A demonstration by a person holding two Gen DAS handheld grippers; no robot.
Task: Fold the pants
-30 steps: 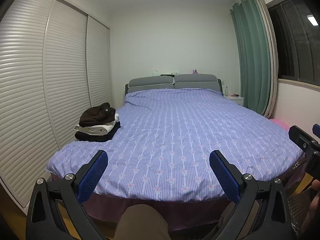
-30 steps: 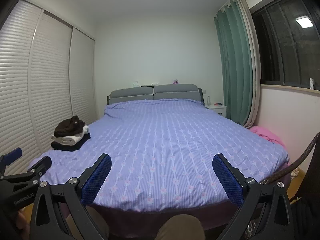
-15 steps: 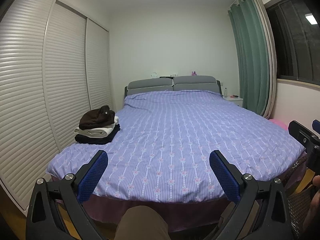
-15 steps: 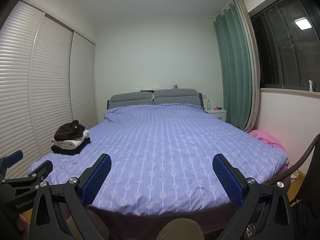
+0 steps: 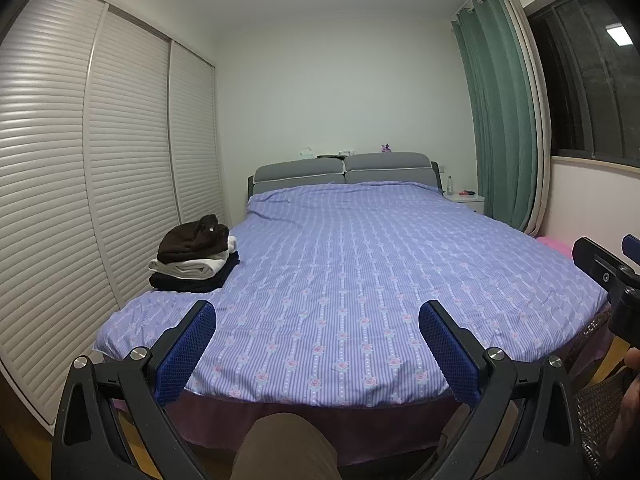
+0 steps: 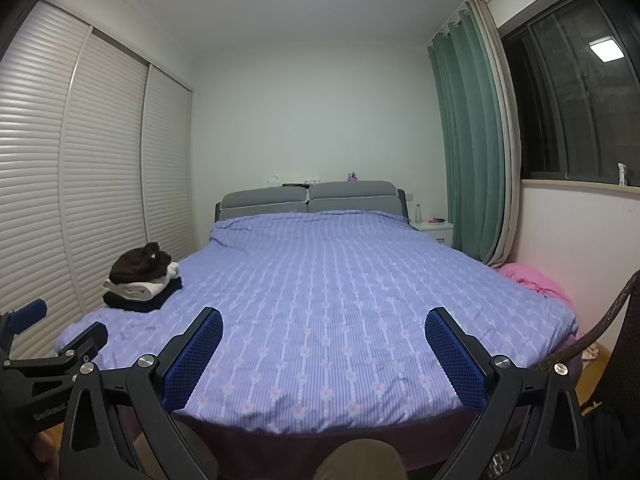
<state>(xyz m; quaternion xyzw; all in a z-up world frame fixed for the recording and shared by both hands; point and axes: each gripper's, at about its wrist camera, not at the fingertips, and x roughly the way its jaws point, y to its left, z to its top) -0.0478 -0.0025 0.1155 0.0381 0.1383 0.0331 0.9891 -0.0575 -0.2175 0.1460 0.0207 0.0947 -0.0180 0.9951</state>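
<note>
Bed point(image 5: 360, 280) fills most of both views, covered in a purple striped sheet with little pink flowers, grey headboard point(image 5: 344, 170) at the far end against the white wall. Both grippers hang at the near edge, past the foot of the bed, pointing straight down its length. Left gripper point(image 5: 318, 316) has its blue-padded fingers point(image 5: 188, 348) spread wide with nothing between them, just sheet showing through the gap. Right gripper point(image 6: 324, 318) is the same deal, fingers point(image 6: 456, 356) wide apart and not gripping anything. Each one peeks into the other's camera too, the right at the right edge of the left view and the left low on the left of the right view. As for the pants, there's a pile point(image 5: 194, 256) of folded clothes on the left side of the bed, about halfway up, close to the wardrobe point(image 5: 80, 180): dark brown piece on top, white in the middle, black at the bottom. Can't tell which of those are pants, honestly. The pile sits well apart from both grippers. Slatted white wardrobe doors run down the left wall, green curtain point(image 6: 472, 140) hangs on the far right beside a dark window point(image 6: 568, 88), and a white nightstand point(image 6: 434, 230) sits next to the headboard. Something pink point(image 6: 532, 280) is bunched up by the bed's right edge under the window. A knee point(image 5: 284, 448) in tan fabric pokes in at the bottom.
</note>
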